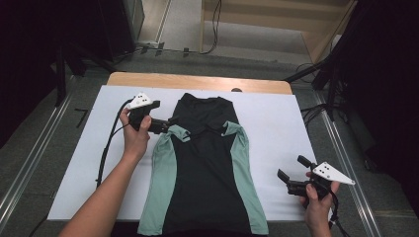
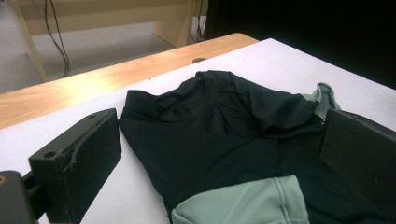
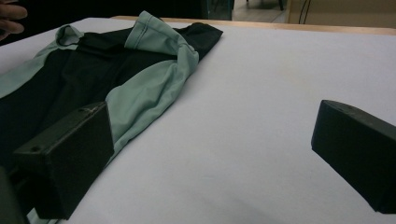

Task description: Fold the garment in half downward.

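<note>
Reaching with jaws spread around the shoulder of a black, mint-green-panelled stretch top (image 1: 207,168) on the white table cover (image 1: 281,128), the left gripper (image 1: 170,123) has gripped nothing yet, while the right gripper (image 1: 289,173) waits open beside the hem, folding barely begun.

A shirt (image 1: 205,168) lies in the middle of a sheet (image 1: 276,123) on the table (image 1: 197,81), its collar at the far end. The left gripper (image 1: 170,123) sits at its far left shoulder. The right gripper (image 1: 291,174) hovers near right, apart from it.
</note>
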